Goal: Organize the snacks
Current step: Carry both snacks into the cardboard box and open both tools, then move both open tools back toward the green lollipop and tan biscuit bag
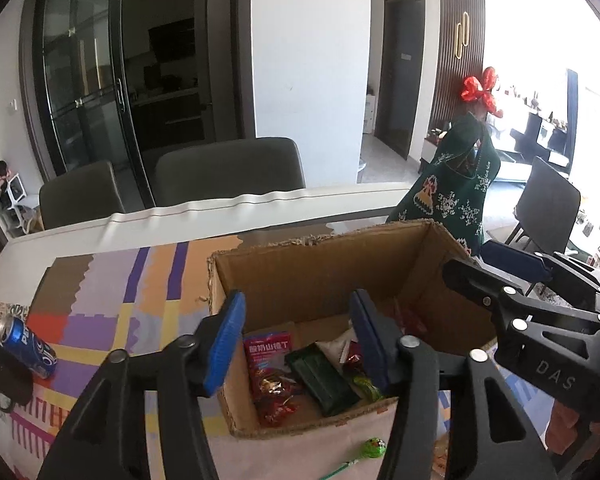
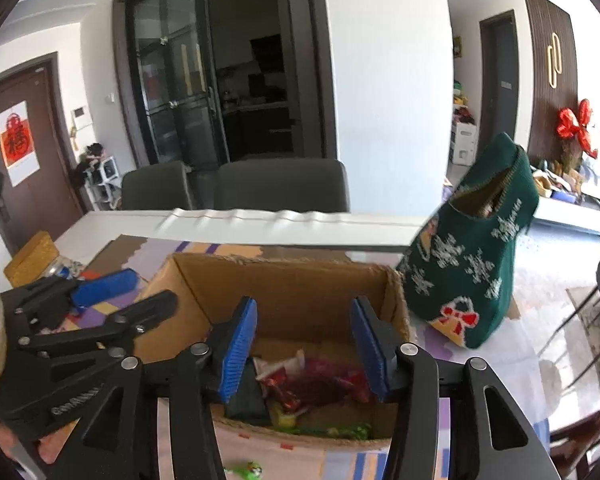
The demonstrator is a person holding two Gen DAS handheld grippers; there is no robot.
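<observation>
An open cardboard box [image 1: 320, 276] stands on a patterned mat and holds several snacks: a red packet [image 1: 270, 354], a dark green packet [image 1: 324, 380] and red wrapped candies [image 1: 276, 400]. My left gripper [image 1: 300, 340] hovers open over the box's near side with nothing between its blue pads. In the right wrist view, my right gripper [image 2: 304, 344] is also open above the same box [image 2: 284, 284], its jaws apart and gripping nothing. Each gripper shows in the other's view: the right gripper [image 1: 468, 260] and the left gripper [image 2: 154, 289]. A green lollipop [image 1: 374, 449] lies on the table in front of the box.
A blue Pepsi can [image 1: 28, 346] lies on its side at the left edge of the mat. A green knitted Christmas bag [image 2: 472, 264] stands just right of the box. Two grey chairs [image 1: 228, 172] sit behind the white table.
</observation>
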